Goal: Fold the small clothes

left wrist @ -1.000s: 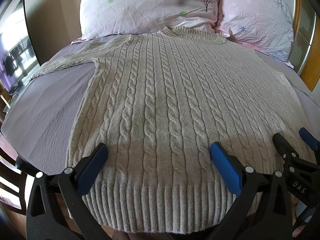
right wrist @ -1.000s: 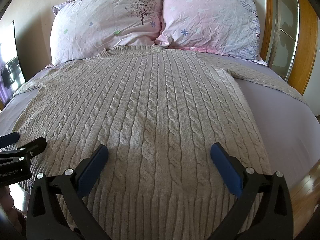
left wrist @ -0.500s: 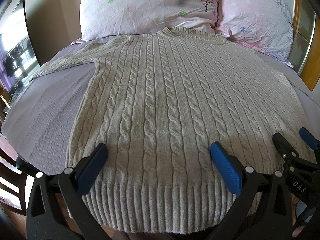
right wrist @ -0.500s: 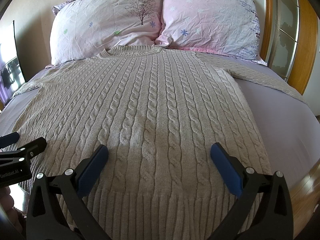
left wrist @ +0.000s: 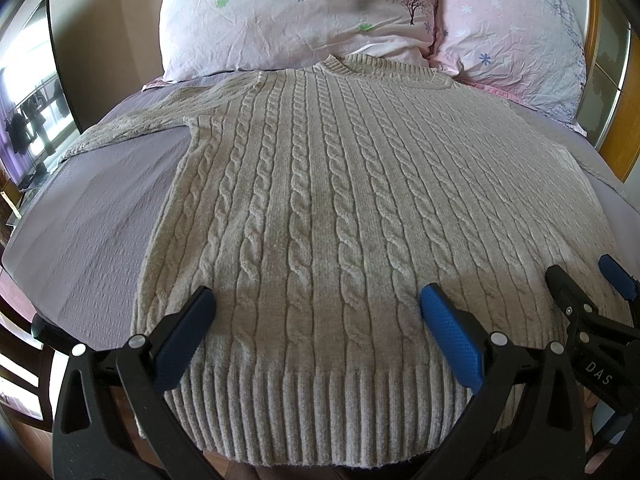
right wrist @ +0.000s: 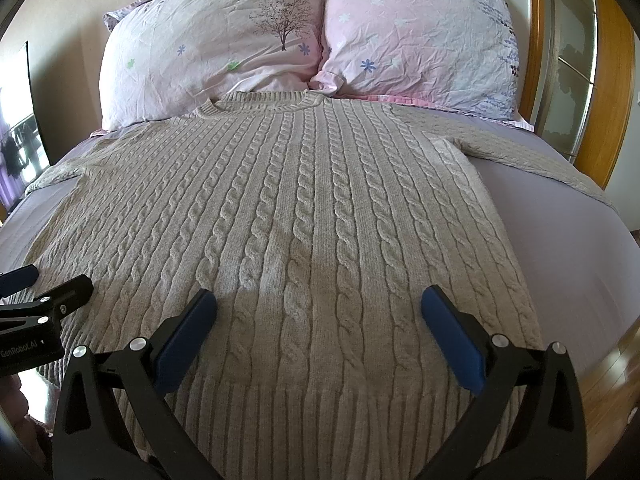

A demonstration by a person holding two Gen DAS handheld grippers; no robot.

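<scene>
In the left wrist view, the gray sweater (left wrist: pixel 320 208) lies flat on the bed (left wrist: pixel 92 240), with nothing folded yet. The left gripper (left wrist: pixel 316 304) is wide open above its bottom hem, holding nothing.

In the right wrist view, the right gripper (right wrist: pixel 318 304) is wide open too. All the folding is left, I think.

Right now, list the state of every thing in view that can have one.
sweater: spread flat, front up, unfolded, sleeves out to both sides, hem toward the grippers.
left gripper: open, above the hem, holding nothing.
right gripper: open, above the hem, holding nothing.
left pillow: creased, leaning at the head of the bed.
right pillow: creased, beside it, touching.
</scene>
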